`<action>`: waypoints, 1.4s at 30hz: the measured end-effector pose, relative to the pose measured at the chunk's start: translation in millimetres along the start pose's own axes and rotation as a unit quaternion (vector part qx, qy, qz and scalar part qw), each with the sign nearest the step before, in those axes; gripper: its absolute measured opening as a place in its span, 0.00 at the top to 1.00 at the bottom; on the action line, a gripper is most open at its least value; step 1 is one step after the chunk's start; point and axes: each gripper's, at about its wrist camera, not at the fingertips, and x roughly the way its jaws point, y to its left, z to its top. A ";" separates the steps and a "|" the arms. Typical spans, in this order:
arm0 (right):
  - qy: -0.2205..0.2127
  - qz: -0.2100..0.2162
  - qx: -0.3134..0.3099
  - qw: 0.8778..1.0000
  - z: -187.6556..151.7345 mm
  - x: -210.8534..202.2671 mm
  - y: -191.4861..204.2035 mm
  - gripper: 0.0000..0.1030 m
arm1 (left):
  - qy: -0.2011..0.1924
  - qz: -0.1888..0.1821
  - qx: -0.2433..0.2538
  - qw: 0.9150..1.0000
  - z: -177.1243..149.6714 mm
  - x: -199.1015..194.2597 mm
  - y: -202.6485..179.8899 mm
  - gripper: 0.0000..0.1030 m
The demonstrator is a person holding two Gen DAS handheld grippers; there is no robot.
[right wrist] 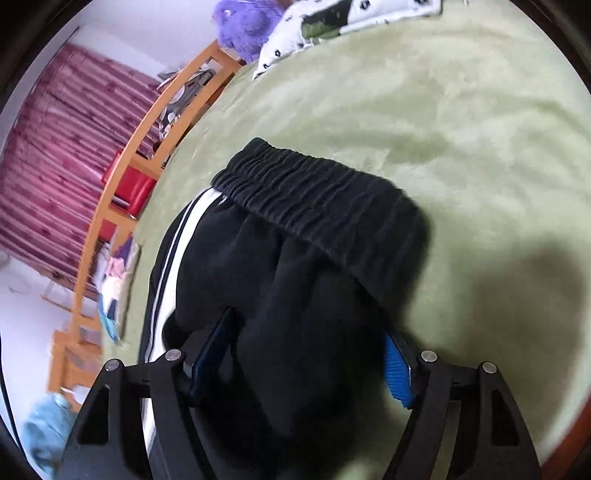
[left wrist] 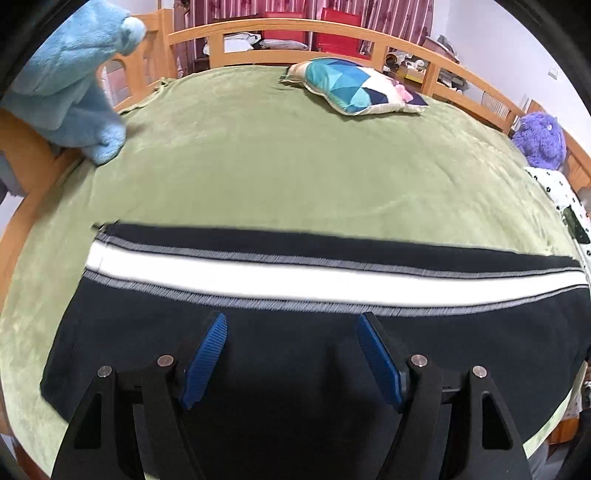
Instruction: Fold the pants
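A wooden-railed bed (left wrist: 373, 35) fills both views, covered by a green fleece blanket (left wrist: 258, 155), with striped maroon curtains (right wrist: 48, 155) behind the rail. A geometric blue-patterned pillow (left wrist: 354, 86) lies at the far side of the bed, a purple plush toy (left wrist: 541, 138) sits at the right edge, and a light blue fleece cloth (left wrist: 70, 77) hangs over the left rail.

The black pants (left wrist: 295, 354) lie flat on the blanket, near the front edge of the bed. In the left wrist view a leg runs crosswise, its white side stripe (left wrist: 295, 277) facing up between two thin grey lines. In the right wrist view the gathered elastic waistband (right wrist: 325, 203) lies on the blanket, with the seat fabric bunched below it.

The left gripper (left wrist: 291, 354) hovers above the leg with its jaws released and spread; nothing sits between the blue pads (left wrist: 205, 358).

The right gripper (right wrist: 306, 354) straddles the bunched fabric below the waistband. Its jaws stand apart, with fabric between them; whether the pads press on the cloth cannot be told.
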 end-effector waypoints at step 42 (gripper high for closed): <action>0.059 -0.075 -0.341 0.935 -258.9 -40.7 219.8 0.39 | -0.016 -0.035 -0.169 0.985 -91.7 3.5 238.5 0.33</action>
